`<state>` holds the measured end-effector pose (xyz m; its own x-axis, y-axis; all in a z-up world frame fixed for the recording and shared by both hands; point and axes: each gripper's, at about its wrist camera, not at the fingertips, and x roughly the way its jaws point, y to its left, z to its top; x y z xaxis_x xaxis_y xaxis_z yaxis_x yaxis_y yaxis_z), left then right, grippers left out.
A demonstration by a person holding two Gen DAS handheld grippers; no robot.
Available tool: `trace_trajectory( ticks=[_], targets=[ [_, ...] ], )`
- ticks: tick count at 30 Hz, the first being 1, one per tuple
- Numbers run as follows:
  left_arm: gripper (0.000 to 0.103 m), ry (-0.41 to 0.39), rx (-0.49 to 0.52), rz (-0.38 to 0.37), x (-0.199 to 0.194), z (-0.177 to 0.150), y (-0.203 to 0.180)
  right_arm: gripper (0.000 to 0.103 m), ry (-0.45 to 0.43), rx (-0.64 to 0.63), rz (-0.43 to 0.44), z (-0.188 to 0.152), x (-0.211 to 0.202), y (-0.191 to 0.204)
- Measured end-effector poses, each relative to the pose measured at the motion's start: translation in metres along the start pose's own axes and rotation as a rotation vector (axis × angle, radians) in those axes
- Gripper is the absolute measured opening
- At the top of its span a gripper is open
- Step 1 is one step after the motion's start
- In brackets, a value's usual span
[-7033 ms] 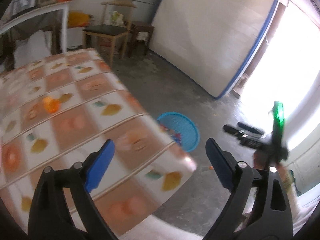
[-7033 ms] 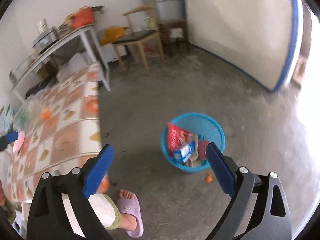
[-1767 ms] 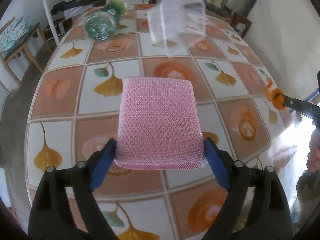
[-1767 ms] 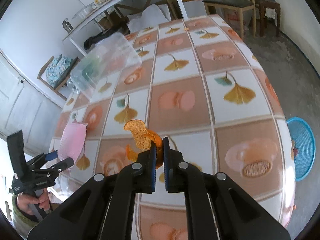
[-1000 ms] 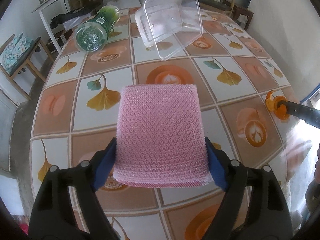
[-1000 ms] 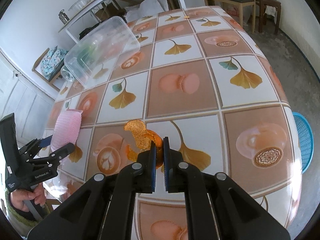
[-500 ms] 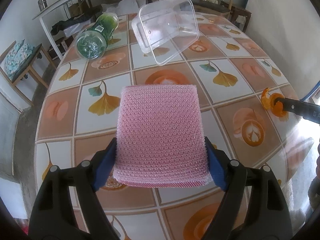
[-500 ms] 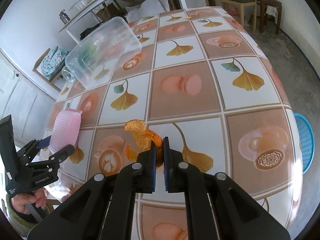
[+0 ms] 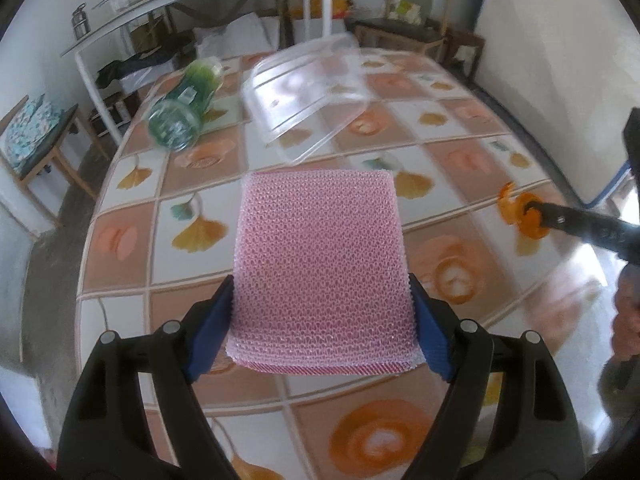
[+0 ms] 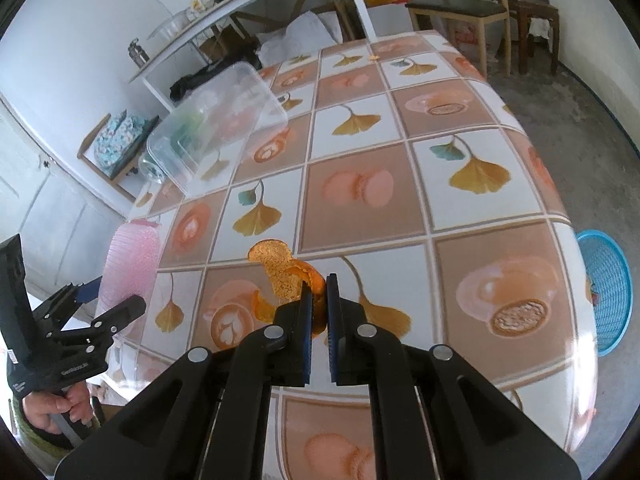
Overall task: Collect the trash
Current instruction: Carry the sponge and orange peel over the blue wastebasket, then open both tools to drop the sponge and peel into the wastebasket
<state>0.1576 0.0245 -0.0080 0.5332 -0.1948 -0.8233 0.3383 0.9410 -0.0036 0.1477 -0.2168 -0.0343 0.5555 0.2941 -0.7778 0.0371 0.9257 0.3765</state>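
Left claw [image 9: 322, 312]: jaws set wide, clamped on both side edges of a pink foam net sleeve [image 9: 320, 264], which is held clear above the worktop [image 9: 128, 240]. Right claw [image 10: 316, 300]: jaws nearly together, pinching a curl of orange peel [image 10: 282, 268] just above the patterned worktop cover. A clear plastic tub [image 9: 308, 92] lies tipped on the worktop's far half, with a green bottle [image 9: 184, 112] on its side beside it. A blue basket [image 10: 608, 292] stands on the floor past the worktop edge on the right claw's side.
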Motion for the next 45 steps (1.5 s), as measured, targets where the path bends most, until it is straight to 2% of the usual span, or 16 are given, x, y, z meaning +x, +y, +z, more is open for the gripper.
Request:
trace_trajectory(
  ticks=[5, 8, 11, 15, 17, 20, 25, 30, 32, 34, 36, 39, 42, 45],
  targets=[
    [0.077, -0.046, 0.063, -0.137, -0.015, 0.019, -0.035, 0.007, -0.083, 0.063, 0.009, -0.007, -0.033, -0.023],
    [0.077, -0.061, 0.157, -0.241, -0.021, 0.039, -0.079, 0.007, -0.147, 0.126, 0.0, -0.013, -0.058, -0.049],
    [0.077, -0.053, 0.232, -0.344, -0.022, 0.055, -0.123, 0.007, -0.241, 0.232, -0.047, -0.027, -0.099, -0.096],
    [0.077, 0.036, 0.324, -0.509, -0.007, 0.078, -0.2, 0.007, -0.321, 0.381, -0.153, -0.051, -0.14, -0.164],
    [0.078, 0.077, 0.367, -0.572, 0.003, 0.087, -0.236, 0.007, -0.335, 0.458, -0.197, -0.064, -0.154, -0.197],
    [0.078, 0.19, 0.44, -0.639, 0.032, 0.1, -0.302, 0.007, -0.324, 0.584, -0.27, -0.09, -0.162, -0.252],
    [0.078, 0.355, 0.502, -0.646, 0.093, 0.108, -0.383, 0.007, -0.251, 0.738, -0.301, -0.116, -0.141, -0.317],
    [0.078, 0.441, 0.555, -0.611, 0.149, 0.11, -0.447, 0.007, -0.19, 0.828, -0.299, -0.119, -0.105, -0.371],
    [0.08, 0.437, 0.553, -0.594, 0.167, 0.115, -0.465, 0.009, -0.178, 0.844, -0.31, -0.112, -0.088, -0.392],
    [0.09, 0.402, 0.526, -0.598, 0.175, 0.12, -0.476, 0.011, -0.165, 0.851, -0.305, -0.109, -0.072, -0.408],
    [0.091, 0.364, 0.49, -0.599, 0.182, 0.125, -0.483, 0.034, -0.142, 0.867, -0.316, -0.105, -0.052, -0.43],
    [0.091, 0.384, 0.438, -0.614, 0.189, 0.129, -0.484, 0.035, -0.116, 0.895, -0.368, -0.111, -0.032, -0.453],
    [0.091, 0.403, 0.414, -0.639, 0.188, 0.132, -0.475, 0.035, -0.13, 0.939, -0.362, -0.121, -0.03, -0.462],
    [0.091, 0.352, 0.429, -0.641, 0.17, 0.134, -0.462, 0.035, -0.156, 0.937, -0.372, -0.129, -0.043, -0.457]
  ],
)
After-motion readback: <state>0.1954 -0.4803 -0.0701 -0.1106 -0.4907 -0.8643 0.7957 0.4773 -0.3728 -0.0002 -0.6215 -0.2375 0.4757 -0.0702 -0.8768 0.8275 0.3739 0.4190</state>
